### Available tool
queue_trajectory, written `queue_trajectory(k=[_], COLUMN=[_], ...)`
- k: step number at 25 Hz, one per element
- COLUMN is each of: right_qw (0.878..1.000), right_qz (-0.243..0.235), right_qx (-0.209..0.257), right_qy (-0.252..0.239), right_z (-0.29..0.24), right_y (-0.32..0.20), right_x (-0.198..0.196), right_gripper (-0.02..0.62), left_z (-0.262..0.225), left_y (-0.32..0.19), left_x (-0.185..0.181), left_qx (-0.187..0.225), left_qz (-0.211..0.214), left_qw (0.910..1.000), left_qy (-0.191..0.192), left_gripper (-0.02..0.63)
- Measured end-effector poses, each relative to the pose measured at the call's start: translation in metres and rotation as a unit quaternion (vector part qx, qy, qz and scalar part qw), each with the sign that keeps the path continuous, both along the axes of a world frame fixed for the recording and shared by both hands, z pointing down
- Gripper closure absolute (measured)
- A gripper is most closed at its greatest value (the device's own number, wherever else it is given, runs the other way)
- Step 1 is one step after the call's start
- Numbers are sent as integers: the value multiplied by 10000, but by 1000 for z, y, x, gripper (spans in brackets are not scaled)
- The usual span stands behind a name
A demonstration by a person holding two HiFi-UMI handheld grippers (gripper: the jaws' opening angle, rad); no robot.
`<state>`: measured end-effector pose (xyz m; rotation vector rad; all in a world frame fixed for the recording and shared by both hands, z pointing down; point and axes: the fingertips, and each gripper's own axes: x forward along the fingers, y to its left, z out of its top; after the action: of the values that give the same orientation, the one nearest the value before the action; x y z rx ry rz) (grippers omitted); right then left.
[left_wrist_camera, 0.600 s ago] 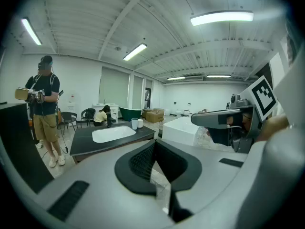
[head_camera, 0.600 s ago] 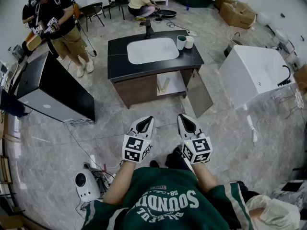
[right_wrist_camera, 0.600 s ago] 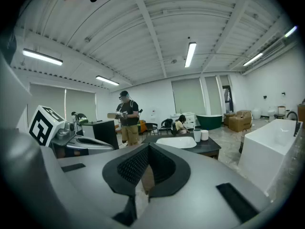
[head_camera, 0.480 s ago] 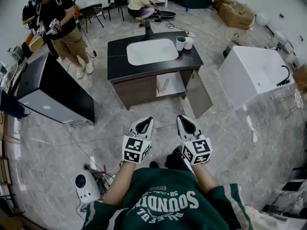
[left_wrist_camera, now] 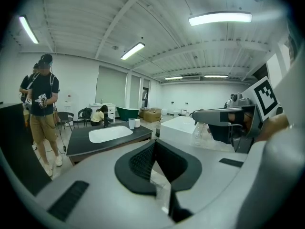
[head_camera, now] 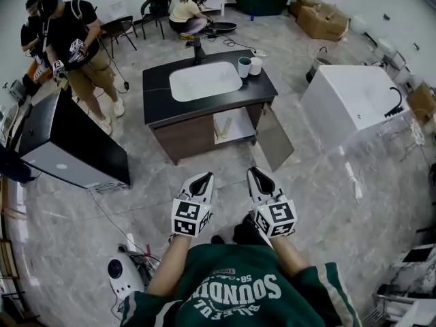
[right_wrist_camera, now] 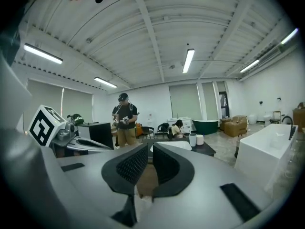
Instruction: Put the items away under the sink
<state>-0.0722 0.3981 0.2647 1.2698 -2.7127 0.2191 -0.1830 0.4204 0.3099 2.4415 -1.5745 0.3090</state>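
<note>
The sink cabinet (head_camera: 155,90) has a black top and a white basin (head_camera: 204,80), and stands a few steps ahead of me. A teal cup (head_camera: 244,67) and a white cup (head_camera: 256,65) stand on its right end. Its right door (head_camera: 272,138) hangs open on a pale shelf with a wooden piece (head_camera: 222,128). My left gripper (head_camera: 204,176) and right gripper (head_camera: 253,172) are side by side in front of my chest, far short of the cabinet. The left gripper (left_wrist_camera: 154,144) is shut and empty. The right gripper (right_wrist_camera: 149,149) is shut to a thin slit, also empty.
A black box-like unit (head_camera: 68,138) stands at the left and a white tub (head_camera: 354,104) at the right. A person (head_camera: 75,39) stands at the far left; another (head_camera: 187,12) crouches behind the sink. A white device with cables (head_camera: 119,271) lies by my left foot.
The view has shifted: the cabinet now sits slightly further left and higher in the picture. Both grippers keep the same pose side by side and stay shut.
</note>
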Motion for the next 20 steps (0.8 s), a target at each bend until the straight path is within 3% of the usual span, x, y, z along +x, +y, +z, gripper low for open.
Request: queue_trajectory(k=[10, 20], right_qw=[9995, 9991], right_qz=[214, 129], right_qx=[-171, -402], right_qy=[151, 7], right_z=[6, 11], right_y=[-20, -83], right_x=[29, 69], right_gripper=[551, 551], left_z=[-2, 1], left_y=[-32, -105], left_x=[22, 70], left_qx=[-26, -99], left_qz=[143, 271], left_qw=[9999, 9996], left_qy=[50, -64], left_gripper=[595, 595])
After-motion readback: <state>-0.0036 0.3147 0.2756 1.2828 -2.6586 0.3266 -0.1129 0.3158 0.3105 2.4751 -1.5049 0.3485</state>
